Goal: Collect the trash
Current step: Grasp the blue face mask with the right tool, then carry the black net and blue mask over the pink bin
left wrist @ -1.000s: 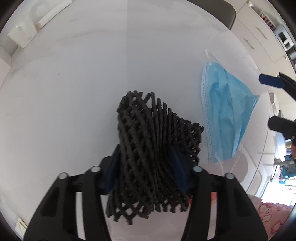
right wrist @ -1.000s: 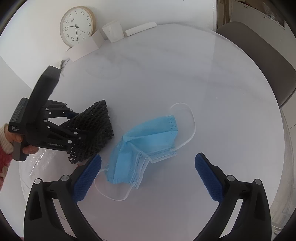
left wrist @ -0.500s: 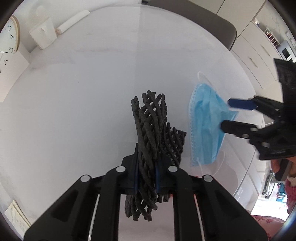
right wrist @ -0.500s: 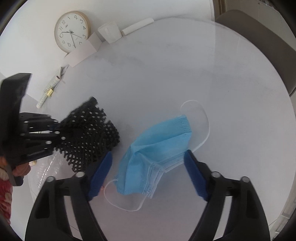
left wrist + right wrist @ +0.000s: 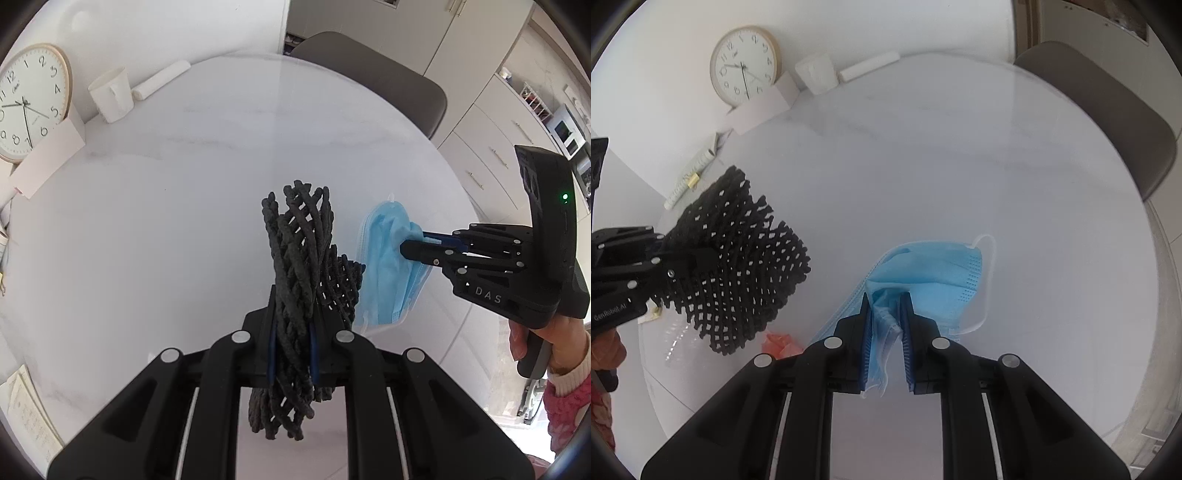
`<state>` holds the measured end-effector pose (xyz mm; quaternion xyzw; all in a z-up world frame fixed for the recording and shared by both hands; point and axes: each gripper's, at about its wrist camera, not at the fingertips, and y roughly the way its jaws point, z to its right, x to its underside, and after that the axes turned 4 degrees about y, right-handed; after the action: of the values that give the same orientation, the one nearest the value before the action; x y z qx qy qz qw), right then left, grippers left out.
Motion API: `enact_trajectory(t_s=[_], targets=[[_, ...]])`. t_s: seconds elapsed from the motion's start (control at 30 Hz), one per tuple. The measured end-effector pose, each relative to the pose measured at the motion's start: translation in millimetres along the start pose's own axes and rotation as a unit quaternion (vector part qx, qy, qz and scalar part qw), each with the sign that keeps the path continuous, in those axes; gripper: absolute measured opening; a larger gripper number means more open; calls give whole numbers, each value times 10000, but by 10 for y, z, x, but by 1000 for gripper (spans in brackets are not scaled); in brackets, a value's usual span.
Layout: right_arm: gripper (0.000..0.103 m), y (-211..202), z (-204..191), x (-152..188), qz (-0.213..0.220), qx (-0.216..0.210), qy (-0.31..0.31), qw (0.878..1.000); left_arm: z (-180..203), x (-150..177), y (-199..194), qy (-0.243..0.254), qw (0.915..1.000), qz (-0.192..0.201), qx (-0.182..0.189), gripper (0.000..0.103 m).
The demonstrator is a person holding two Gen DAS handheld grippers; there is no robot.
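Observation:
My left gripper (image 5: 292,325) is shut on a black foam net sleeve (image 5: 299,258) and holds it above the round white table (image 5: 166,221). The sleeve also shows in the right wrist view (image 5: 738,273), held by the left gripper (image 5: 670,264) at the left. My right gripper (image 5: 885,314) is shut on a crumpled blue face mask (image 5: 931,269) with white ear loops. In the left wrist view the right gripper (image 5: 413,243) pinches the mask (image 5: 384,266) just right of the sleeve.
At the table's far edge stand a wall clock (image 5: 744,66), a white cup (image 5: 816,72), a white card (image 5: 48,155) and a white roll (image 5: 162,83). A grey chair (image 5: 1108,110) stands behind the table. A pink scrap (image 5: 779,341) and clear plastic (image 5: 674,339) lie near the left edge.
The left gripper closed on the net sleeve and lifted it. The right gripper moved onto the mask and closed on it, bunching it up.

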<state>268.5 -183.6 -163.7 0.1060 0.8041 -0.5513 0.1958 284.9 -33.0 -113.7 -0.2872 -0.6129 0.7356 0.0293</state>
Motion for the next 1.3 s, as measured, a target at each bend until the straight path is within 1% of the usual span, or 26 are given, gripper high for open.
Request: enact_trajectory(t_s=[0.13,0.27,0.3,0.33,0.47,0.57,0.67,0.77,0.8,0.83,0.97,1.2,1.3], targets=[[15,-412,138,213,252,57,135,9996,347,74,-167,18,10000,6,42,12],[15,-840,326,594,406,184,252,9987,858,196,-294,208,9995,-11,222,12],[15,-982,380,741,456,248,292,9982,1026,247,-333,282,9992,-2,274,12],[15,-1059,411,819,485,286,327,9979,1136,275,-335,345,9988,-6,338,13],[15,-1477,669,1361,617,457,696,9946,1713,444,-365,623,9959,-97,644,12],[15,-1743,889,1794,676,606,1025,9906,2163,600,-337,902,9921,-216,841,13],[15,-1922,1097,2219,663,800,1319,9858,2578,774,-279,1149,9870,-344,1073,12],[15,-2061,1313,2656,620,948,1679,9793,2923,940,-206,1368,9812,-475,1276,12],[15,-2082,1349,2735,613,983,1755,9776,3047,1001,-172,1455,9786,-538,1355,12],[15,-2126,1418,2888,597,1044,1879,9748,3123,1042,-139,1521,9769,-580,1386,12],[15,-2190,1517,3213,584,1119,2188,9676,3522,1255,-76,1866,9697,-667,1432,12],[15,-2255,1648,3499,596,1200,2389,9618,3942,1457,201,2142,9602,-929,1536,13],[15,-2231,1694,3536,577,1236,2452,9598,4079,1535,312,2239,9575,-1028,1498,16]])
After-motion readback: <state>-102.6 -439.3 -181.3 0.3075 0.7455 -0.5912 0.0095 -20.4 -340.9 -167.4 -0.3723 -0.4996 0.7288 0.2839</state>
